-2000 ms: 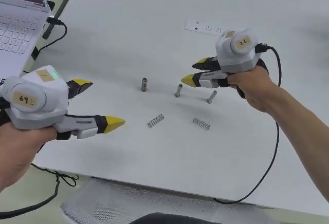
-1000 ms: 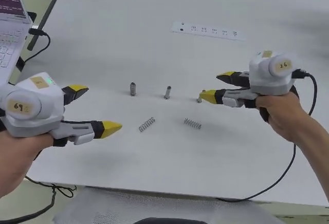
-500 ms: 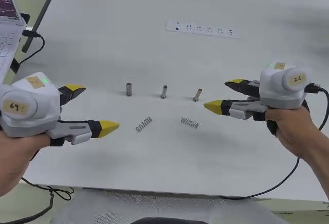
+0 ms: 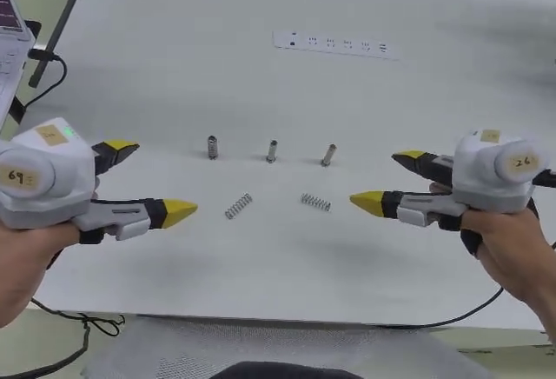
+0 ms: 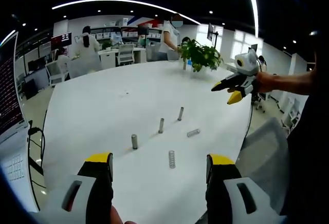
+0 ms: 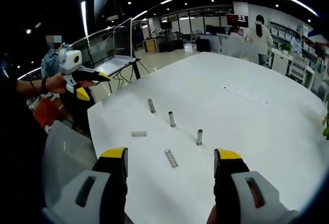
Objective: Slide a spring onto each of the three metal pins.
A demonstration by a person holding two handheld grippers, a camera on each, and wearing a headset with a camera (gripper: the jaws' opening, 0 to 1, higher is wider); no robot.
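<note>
The table [image 4: 261,57] is smooth, so a careless jaw tip could topple the bare middle pin [image 4: 272,151] or right pin [image 4: 328,155], or send the left spring [image 4: 238,206] or right spring [image 4: 315,202] rolling away. Too hard a pinch may crush the coils.

The left gripper [image 4: 156,179], at 9 o'clock of the parts, and the right gripper [image 4: 382,177], at 3 o'clock, hover with jaws spread wide, holding and touching nothing.

The pins stand in a row toward 12 o'clock, and the left pin [image 4: 212,147] appears to wear a spring. Both loose springs lie flat just toward 6 o'clock of the row.
</note>
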